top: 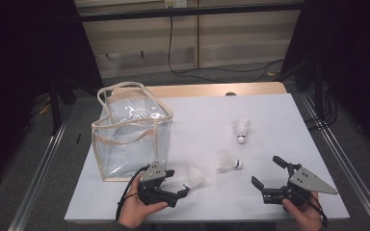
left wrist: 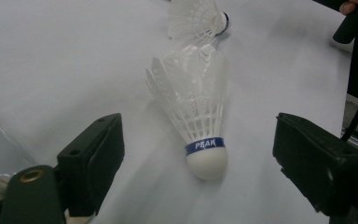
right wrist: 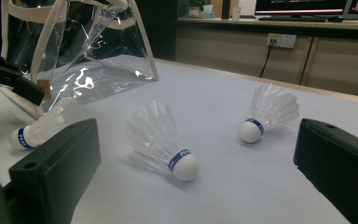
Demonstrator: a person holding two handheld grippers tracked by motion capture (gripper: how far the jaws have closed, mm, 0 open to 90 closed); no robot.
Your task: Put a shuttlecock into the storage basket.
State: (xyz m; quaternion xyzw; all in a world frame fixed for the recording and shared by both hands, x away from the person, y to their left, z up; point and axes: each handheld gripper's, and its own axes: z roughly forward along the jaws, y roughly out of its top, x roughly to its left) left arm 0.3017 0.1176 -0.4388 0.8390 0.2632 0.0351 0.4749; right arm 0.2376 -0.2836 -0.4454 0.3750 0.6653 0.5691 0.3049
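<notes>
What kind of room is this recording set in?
Probably a lab or office set up for recording: a white table on a metal frame, dark curtains at both sides, and monitors on a counter behind.

Even overhead light brightens the white counter [top: 270, 110] while its surroundings fall dark. Glare streaks the clear plastic bag [right wrist: 81, 56]. Shadows stay soft; the near black jaws look blurred.

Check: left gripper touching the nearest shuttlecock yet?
Apart. The left gripper view shows the shuttlecock lying on the table between the left gripper jaws, bare table visible either side of its cork.
</notes>
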